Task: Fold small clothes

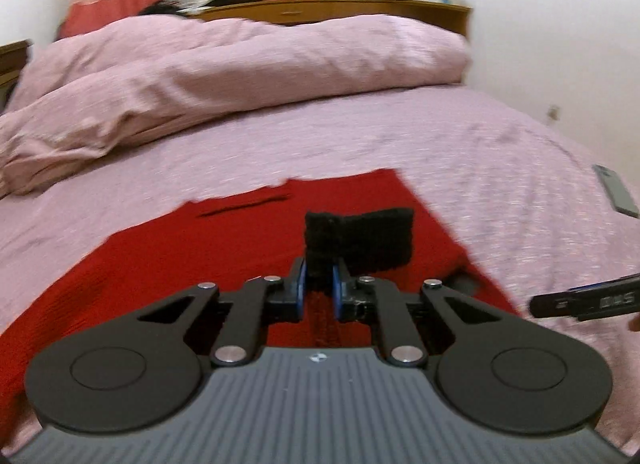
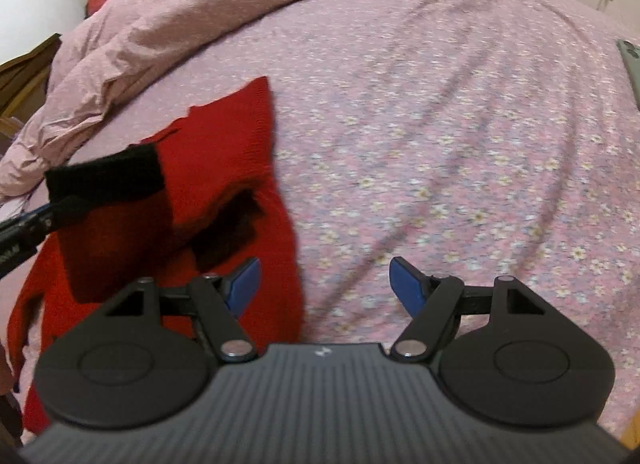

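A red knit garment (image 1: 200, 248) with black cuffs lies on the pink bed. My left gripper (image 1: 319, 284) is shut on a sleeve end and holds its black cuff (image 1: 360, 238) lifted above the red body. In the right wrist view the red garment (image 2: 236, 152) is at the left, with the lifted black cuff (image 2: 104, 176) held by the left gripper's fingers (image 2: 24, 230). A second black cuff (image 2: 230, 228) lies on the red cloth. My right gripper (image 2: 324, 284) is open and empty, over the bedsheet just right of the garment; it shows in the left wrist view (image 1: 584, 300).
A pink floral bedsheet (image 2: 440, 144) covers the bed. A rumpled pink duvet (image 1: 220, 76) lies across the far side before a wooden headboard (image 1: 340, 10). A grey phone (image 1: 616, 190) lies on the sheet at the right edge.
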`<state>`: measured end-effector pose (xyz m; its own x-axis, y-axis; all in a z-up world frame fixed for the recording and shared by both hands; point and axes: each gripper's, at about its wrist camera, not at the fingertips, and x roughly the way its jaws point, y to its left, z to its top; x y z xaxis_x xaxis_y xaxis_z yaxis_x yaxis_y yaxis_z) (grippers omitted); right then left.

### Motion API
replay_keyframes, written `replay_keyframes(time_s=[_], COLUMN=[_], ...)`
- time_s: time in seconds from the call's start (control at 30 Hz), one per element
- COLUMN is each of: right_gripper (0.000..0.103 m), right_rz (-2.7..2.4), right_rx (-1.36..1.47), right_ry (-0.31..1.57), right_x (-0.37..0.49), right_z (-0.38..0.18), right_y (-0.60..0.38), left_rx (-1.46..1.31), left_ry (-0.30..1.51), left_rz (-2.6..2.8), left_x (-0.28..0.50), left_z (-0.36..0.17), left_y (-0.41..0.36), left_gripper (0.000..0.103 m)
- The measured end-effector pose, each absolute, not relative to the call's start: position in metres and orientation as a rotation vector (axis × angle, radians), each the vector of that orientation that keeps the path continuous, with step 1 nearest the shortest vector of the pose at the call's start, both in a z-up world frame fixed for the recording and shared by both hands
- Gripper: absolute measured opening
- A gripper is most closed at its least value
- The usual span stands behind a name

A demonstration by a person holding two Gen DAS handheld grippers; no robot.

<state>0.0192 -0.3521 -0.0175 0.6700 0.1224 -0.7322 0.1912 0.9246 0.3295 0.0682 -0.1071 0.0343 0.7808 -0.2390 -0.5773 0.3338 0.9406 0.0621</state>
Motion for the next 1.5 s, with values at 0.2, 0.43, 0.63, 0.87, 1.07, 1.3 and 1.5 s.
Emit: replay_keyframes(time_s=[0.2,0.43,0.63,0.87,1.07,1.3,1.5], right_gripper=[0.073,0.073,0.073,0.075,0.093,0.095,0.092], right_rz=[0.050,0.118,0.166,0.159,0.205,0.196,0.328], right_rx=[0.371,0.334,0.297,0.262,0.262,0.151,0.013], right_ry=[0.836,0.857,0.883,0.943,0.941,0.964,0.875], right_x=[0.021,0.029,0.037,0.048,0.049,0.052,0.054], right_z=[-0.014,-0.017,-0.023,-0.041,-0.048,-0.042,-0.006], right_y=[-0.326,-0.298,-0.275,-0.259,-0.257,-0.234,-0.194], left_rx=[0.132,0.092,0.027,-0.033,0.008,-0.137,-0.167], left_ry=[0.644,0.691,0.747,0.803,0.821,0.866,0.842], left_rz=[-0.157,-0.027,0.058,0.079,0.117,0.050,0.031], left_x=[0.061,0.054,0.059,0.052,0.039,0.037,0.037], left_z=[0.026,0.010,0.001,-0.009,-0.016,-0.025,-0.028], left_y=[-0.052,-0.004,0.027,0.057,0.065,0.081,0.082], left_gripper=[0.016,0.017,0.021,0.040,0.052,0.053,0.053])
